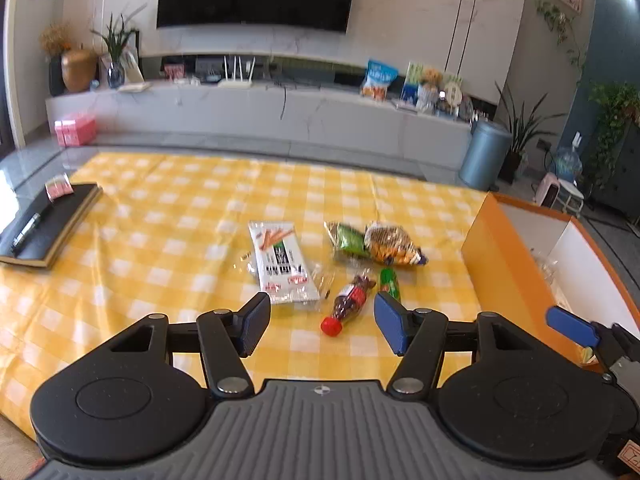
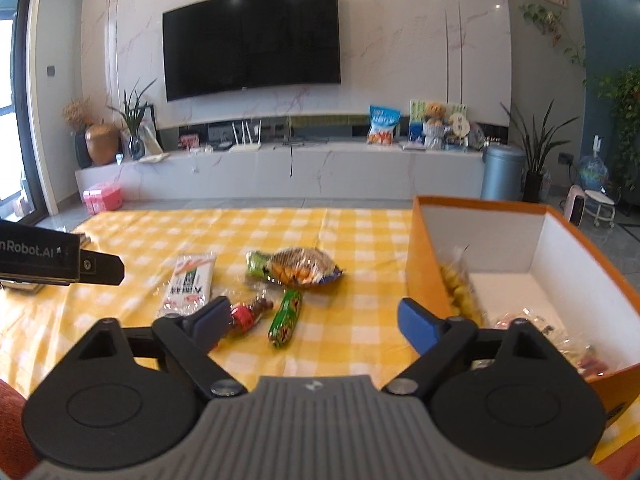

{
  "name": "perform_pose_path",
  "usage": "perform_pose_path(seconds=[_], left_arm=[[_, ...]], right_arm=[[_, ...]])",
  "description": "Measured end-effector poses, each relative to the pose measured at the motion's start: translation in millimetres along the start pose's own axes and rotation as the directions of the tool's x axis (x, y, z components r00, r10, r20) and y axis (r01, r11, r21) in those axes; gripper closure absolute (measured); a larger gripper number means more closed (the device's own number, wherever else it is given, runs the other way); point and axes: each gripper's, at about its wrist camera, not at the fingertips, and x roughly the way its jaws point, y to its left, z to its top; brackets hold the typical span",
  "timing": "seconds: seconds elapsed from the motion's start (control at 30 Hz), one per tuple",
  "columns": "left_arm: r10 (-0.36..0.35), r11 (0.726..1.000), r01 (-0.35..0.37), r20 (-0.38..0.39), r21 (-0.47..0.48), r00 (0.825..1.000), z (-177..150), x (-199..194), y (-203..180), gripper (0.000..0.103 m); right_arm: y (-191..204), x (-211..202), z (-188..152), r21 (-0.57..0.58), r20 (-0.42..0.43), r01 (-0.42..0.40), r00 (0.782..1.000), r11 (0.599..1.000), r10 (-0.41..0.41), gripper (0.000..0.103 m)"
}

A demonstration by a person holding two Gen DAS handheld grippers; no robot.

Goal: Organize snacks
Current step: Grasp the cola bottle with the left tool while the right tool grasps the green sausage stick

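Loose snacks lie on the yellow checked cloth (image 1: 180,216): a white stick pack (image 1: 282,266), a bottle-shaped candy pack with a red cap (image 1: 346,304), a green tube pack (image 1: 390,282), a green bag (image 1: 350,236) and an orange netted bag (image 1: 394,245). My left gripper (image 1: 322,324) hovers open just short of the bottle pack, nothing between its fingers. My right gripper (image 2: 316,322) is open too, above the cloth near the green tube pack (image 2: 286,318) and bottle pack (image 2: 250,314). The orange box (image 2: 420,264) at the right holds several wrapped snacks (image 2: 460,292).
A black notebook with a pen (image 1: 46,224) lies at the cloth's left edge. Behind the table stand a TV console (image 1: 260,112), a blue bin (image 1: 484,154) and potted plants. The left gripper's body (image 2: 60,262) shows at the left of the right wrist view.
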Motion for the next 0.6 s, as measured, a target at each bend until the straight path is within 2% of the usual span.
perform_pose_path(seconds=[0.03, 0.13, 0.27, 0.4, 0.53, 0.6], left_arm=[[-0.005, 1.0, 0.005, -0.016, -0.003, 1.0, 2, 4, 1, 0.032], [-0.011, 1.0, 0.012, -0.049, 0.017, 0.999, 8, 17, -1, 0.038], [-0.019, 0.996, 0.026, -0.084, 0.082, 0.996, 17, 35, -13, 0.042], [-0.048, 0.988, 0.068, -0.141, 0.139, 0.989, 22, 62, -24, 0.056], [0.003, 0.978, 0.029, -0.151, 0.206, 0.988, 26, 80, -32, 0.06], [-0.001, 0.977, 0.035, -0.159, 0.212, 0.987, 26, 87, -32, 0.06]], right_arm=[[1, 5, 0, -0.007, -0.006, -0.012, 1.0, 1.0, 0.012, 0.018], [4, 21, 2, -0.023, -0.028, -0.037, 0.999, 0.999, 0.036, 0.03], [4, 46, 8, -0.018, -0.068, -0.075, 0.995, 0.997, 0.074, 0.034], [1, 72, 8, -0.001, -0.106, -0.105, 0.989, 0.995, 0.104, 0.043], [4, 103, 6, -0.013, -0.142, -0.117, 0.983, 0.993, 0.114, 0.05], [4, 116, 6, 0.008, -0.161, -0.133, 0.978, 0.991, 0.133, 0.05]])
